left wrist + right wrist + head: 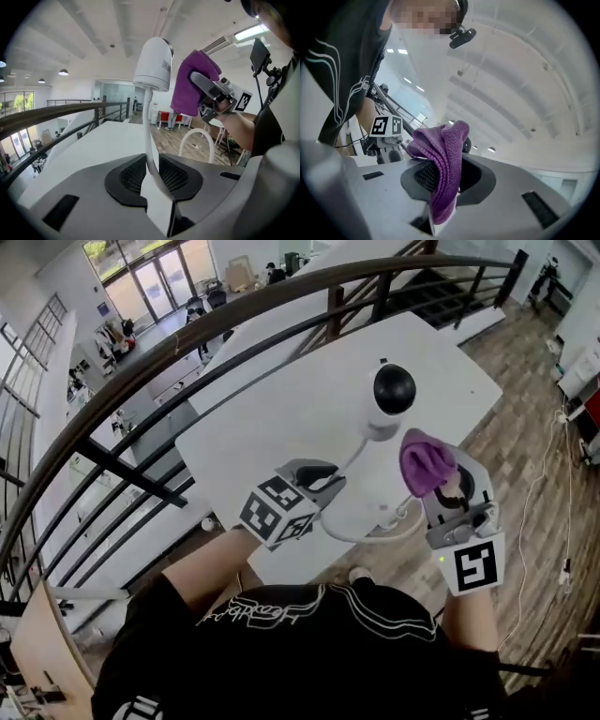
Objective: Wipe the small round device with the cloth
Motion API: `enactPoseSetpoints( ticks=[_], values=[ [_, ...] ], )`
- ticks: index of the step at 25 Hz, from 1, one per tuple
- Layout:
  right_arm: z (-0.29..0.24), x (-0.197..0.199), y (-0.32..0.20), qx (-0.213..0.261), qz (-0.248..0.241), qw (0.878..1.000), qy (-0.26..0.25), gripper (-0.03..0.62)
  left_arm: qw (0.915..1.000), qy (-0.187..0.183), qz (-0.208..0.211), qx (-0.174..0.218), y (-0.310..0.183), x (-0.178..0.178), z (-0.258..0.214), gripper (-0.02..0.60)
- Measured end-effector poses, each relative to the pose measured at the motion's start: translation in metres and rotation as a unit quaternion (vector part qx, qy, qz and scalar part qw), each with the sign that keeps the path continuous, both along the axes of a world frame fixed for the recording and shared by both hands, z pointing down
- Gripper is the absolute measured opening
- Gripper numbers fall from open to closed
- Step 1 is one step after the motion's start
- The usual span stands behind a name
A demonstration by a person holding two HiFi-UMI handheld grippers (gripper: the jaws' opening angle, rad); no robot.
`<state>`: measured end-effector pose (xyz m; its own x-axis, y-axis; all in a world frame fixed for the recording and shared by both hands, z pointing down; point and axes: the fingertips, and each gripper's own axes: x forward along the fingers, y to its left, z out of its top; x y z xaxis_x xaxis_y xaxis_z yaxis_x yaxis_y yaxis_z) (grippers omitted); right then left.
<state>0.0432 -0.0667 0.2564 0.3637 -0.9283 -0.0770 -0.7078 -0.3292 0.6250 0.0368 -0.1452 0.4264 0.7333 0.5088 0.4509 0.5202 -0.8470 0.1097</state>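
Observation:
The small round device (389, 395) has a white body and a black dome face, and it sits on a thin white stem (352, 460). My left gripper (328, 482) is shut on that stem and holds the device up over the table. In the left gripper view the stem (149, 136) runs between the two black pads, with the device head (153, 63) above. My right gripper (450, 493) is shut on a bunched purple cloth (427, 463). The cloth (187, 89) is just right of the device head, close to it. The cloth (445, 154) hangs folded between the right pads.
A white table (281, 418) lies below the device, with a dark curved railing (187, 334) along its far side. Wood floor (525, 427) with cables is at the right. A white loop (370, 535) hangs from the device's lower end near my body.

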Motion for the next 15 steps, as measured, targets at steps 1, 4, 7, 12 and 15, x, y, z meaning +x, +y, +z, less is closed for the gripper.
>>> enactPoseSetpoints(
  ticks=[1, 4, 7, 12, 15],
  values=[
    [-0.005, -0.002, -0.001, -0.002, 0.021, 1.000, 0.013, 0.059, 0.9999, -0.001, 0.012, -0.007, 0.001, 0.001, 0.000, 0.080],
    [-0.023, -0.010, -0.002, -0.007, 0.082, 0.995, 0.047, 0.058, 0.9987, 0.000, 0.042, -0.028, 0.006, 0.000, -0.003, 0.084],
    [-0.035, -0.016, -0.014, -0.002, 0.116, 0.991, 0.069, 0.058, 0.9973, -0.003, 0.054, -0.050, 0.003, -0.003, -0.004, 0.086],
    [-0.043, -0.019, -0.024, -0.014, 0.152, 0.983, 0.101, 0.058, 0.9947, -0.014, 0.073, -0.071, 0.006, -0.005, -0.005, 0.087],
    [-0.042, -0.020, -0.030, -0.029, 0.157, 0.980, 0.123, 0.058, 0.9938, -0.017, 0.087, -0.068, 0.008, -0.006, -0.007, 0.089]
  ],
)
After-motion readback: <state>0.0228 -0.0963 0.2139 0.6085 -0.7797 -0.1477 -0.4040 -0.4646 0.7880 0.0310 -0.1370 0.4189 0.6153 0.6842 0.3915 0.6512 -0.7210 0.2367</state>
